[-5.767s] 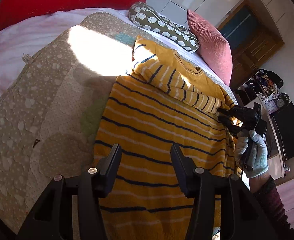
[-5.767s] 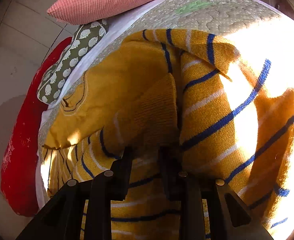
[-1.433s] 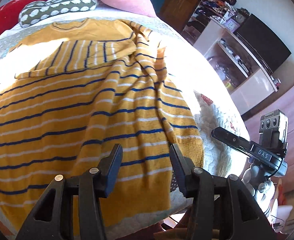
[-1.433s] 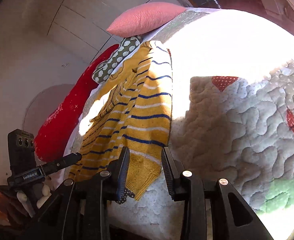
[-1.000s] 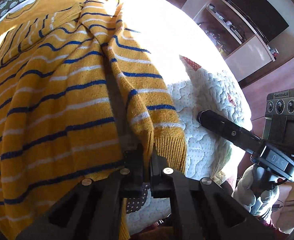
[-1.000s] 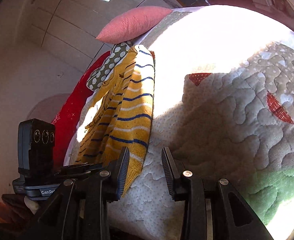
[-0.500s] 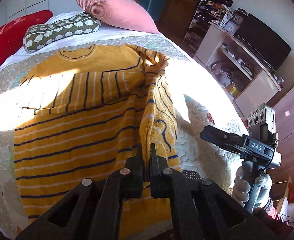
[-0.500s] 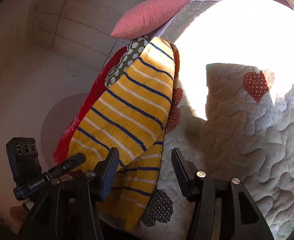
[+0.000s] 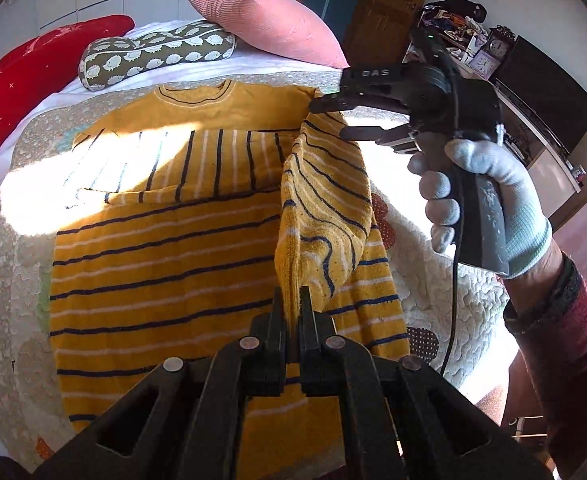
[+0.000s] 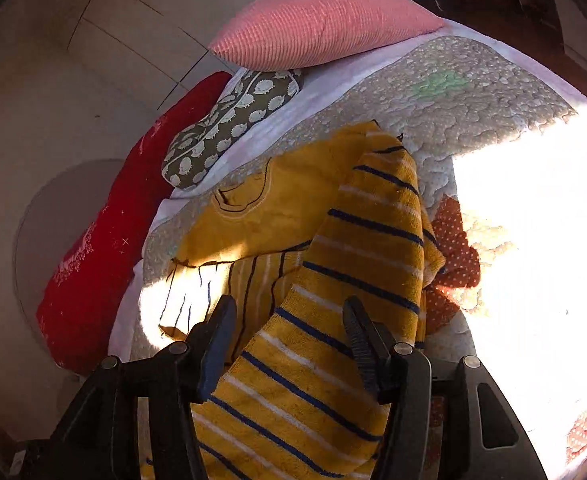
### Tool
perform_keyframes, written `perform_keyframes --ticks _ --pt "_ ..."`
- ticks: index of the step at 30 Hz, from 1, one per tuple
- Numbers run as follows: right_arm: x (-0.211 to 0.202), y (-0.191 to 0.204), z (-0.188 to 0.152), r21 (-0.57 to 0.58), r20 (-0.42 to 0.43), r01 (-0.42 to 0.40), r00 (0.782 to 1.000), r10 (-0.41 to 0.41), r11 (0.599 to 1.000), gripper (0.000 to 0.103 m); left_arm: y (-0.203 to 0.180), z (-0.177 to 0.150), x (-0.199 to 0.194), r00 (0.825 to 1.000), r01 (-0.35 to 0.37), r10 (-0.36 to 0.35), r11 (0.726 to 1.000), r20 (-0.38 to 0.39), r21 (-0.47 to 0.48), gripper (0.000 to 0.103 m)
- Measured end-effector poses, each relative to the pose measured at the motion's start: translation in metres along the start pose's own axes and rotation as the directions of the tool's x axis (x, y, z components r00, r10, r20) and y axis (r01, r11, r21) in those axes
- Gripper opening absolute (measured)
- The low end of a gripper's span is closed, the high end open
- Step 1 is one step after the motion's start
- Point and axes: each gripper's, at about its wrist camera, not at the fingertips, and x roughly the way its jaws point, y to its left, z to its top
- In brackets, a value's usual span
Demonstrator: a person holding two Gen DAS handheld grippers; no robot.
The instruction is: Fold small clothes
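Far left, along the head of the bed: red cushion (image 9: 33,80), then patterned bolster (image 9: 153,54), then pink pillow (image 9: 261,20) resting partly over the bolster's end.

Below these, spread on the quilt (image 9: 433,280): yellow striped sweater (image 9: 165,248), neckline toward the bolster, one sleeve folded across the chest, a patch of hard sunlight over the left part. Body flat over most of its width; right edge lifted off the quilt into an upright ridge running from the hem up toward the shoulder.

At the near end of that ridge: left gripper (image 9: 292,294), clamped tight on the hem corner, a thin fold of knit pinched between the pads, pointing steeply down.

At the far end of the ridge: right gripper (image 9: 329,119), held in a gloved hand (image 9: 489,200), dark red cuff (image 9: 565,328) behind it. Jaws parted, having just been opening; top of the raised fold between the two fingers, upper finger at or near the cloth, pads not pressing on it. Seen from its own camera, striped fold filling the gap between the spread fingers, with clear space on either side.

Far right, past the bed edge: dark screen (image 9: 545,92) on a white cabinet, cluttered shelf beside a wooden door.
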Motion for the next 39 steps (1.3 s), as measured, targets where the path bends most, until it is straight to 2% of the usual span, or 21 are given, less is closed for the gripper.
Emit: perform_keyframes --ticks 4,5,6,7,8,10,12,15,18,21,24,27,29,30,33,34,36,37,39 --pt "0.034 0.019 -0.014 -0.101 -0.074 0.179 0.98 -0.187 0.979 0.059 -0.014 -0.009 -0.006 1.0 -0.002 0.001 0.999 0.023 0.051 0.004" --pt "0.038 0.023 -0.016 -0.129 -0.066 0.225 0.97 -0.235 0.966 0.059 -0.017 -0.011 -0.007 1.0 0.001 -0.003 0.998 0.027 0.06 0.004" --pt "0.041 0.025 -0.019 -0.161 -0.062 0.284 0.953 -0.296 0.945 0.055 -0.019 -0.012 -0.009 1.0 0.006 -0.008 0.998 0.03 0.067 0.004" --pt "0.046 0.026 -0.02 -0.189 -0.063 0.33 0.936 -0.347 0.925 0.043 -0.019 -0.012 -0.011 0.999 0.009 -0.012 0.997 0.032 0.072 0.004" --pt "0.046 0.024 -0.021 -0.208 -0.075 0.35 0.926 -0.371 0.914 0.005 -0.018 -0.011 -0.013 0.999 0.007 -0.01 0.997 0.036 0.073 0.004" --pt "0.034 0.021 -0.02 -0.195 -0.07 0.313 0.941 -0.331 0.93 0.004 -0.005 -0.007 -0.021 0.999 0.013 -0.016 0.998 0.048 0.058 0.004" --pt "0.013 0.021 -0.015 -0.179 -0.03 0.292 0.953 -0.302 0.939 0.004 0.016 0.004 -0.028 0.998 0.012 -0.013 1.0 0.062 0.021 0.004" --pt "-0.013 0.028 0.002 -0.138 0.013 0.232 0.973 -0.232 0.963 0.004 0.059 0.033 -0.033 0.997 -0.007 0.011 0.998 0.074 -0.057 0.004" --pt "-0.013 0.039 0.027 -0.121 0.029 0.185 0.983 -0.183 0.975 0.004 0.103 0.072 -0.02 0.996 -0.048 0.056 0.991 0.064 -0.125 0.004" --pt "0.011 0.051 0.05 -0.114 0.031 0.173 0.985 -0.171 0.978 0.004 0.149 0.111 0.009 0.997 -0.069 0.071 0.975 0.005 -0.209 0.004" --pt "0.047 0.056 0.067 -0.107 0.004 0.169 0.985 -0.17 0.98 0.004 0.19 0.14 0.043 0.992 -0.121 0.11 0.957 -0.057 -0.264 0.004" --pt "0.091 0.054 0.078 -0.103 -0.041 0.168 0.984 -0.173 0.98 0.004 0.224 0.156 0.082 0.98 -0.183 0.149 0.935 -0.131 -0.304 0.004" --pt "0.117 0.049 0.084 -0.085 -0.06 0.147 0.987 -0.152 0.985 0.005 0.241 0.161 0.106 0.966 -0.239 0.194 0.923 -0.172 -0.302 0.006" --pt "0.128 0.046 0.086 -0.07 -0.067 0.133 0.988 -0.138 0.989 0.008 0.25 0.162 0.115 0.96 -0.259 0.207 0.91 -0.187 -0.323 0.007" --pt "0.139 0.035 0.09 -0.023 -0.053 0.089 0.995 -0.09 0.996 0.021 0.28 0.157 0.128 0.97 -0.223 0.159 0.877 -0.181 -0.425 0.011" --pt "0.136 0.032 0.091 -0.01 -0.039 0.058 0.998 -0.058 0.998 0.025 0.289 0.155 0.128 0.98 -0.176 0.111 0.87 -0.164 -0.461 0.012" --pt "0.121 0.028 0.092 0.007 -0.007 0.003 1.0 -0.003 1.0 0.032 0.301 0.15 0.121 0.994 -0.083 0.031 0.855 -0.109 -0.512 0.021" --pt "0.108 0.027 0.093 0.01 0.016 -0.01 1.0 0.01 1.0 0.032 0.305 0.148 0.114 0.996 -0.069 0.027 0.849 -0.088 -0.524 0.023" --pt "0.079 0.021 0.092 0.009 0.066 -0.02 0.998 0.019 1.0 0.037 0.308 0.142 0.098 0.997 -0.078 0.056 0.841 -0.058 -0.535 0.034"
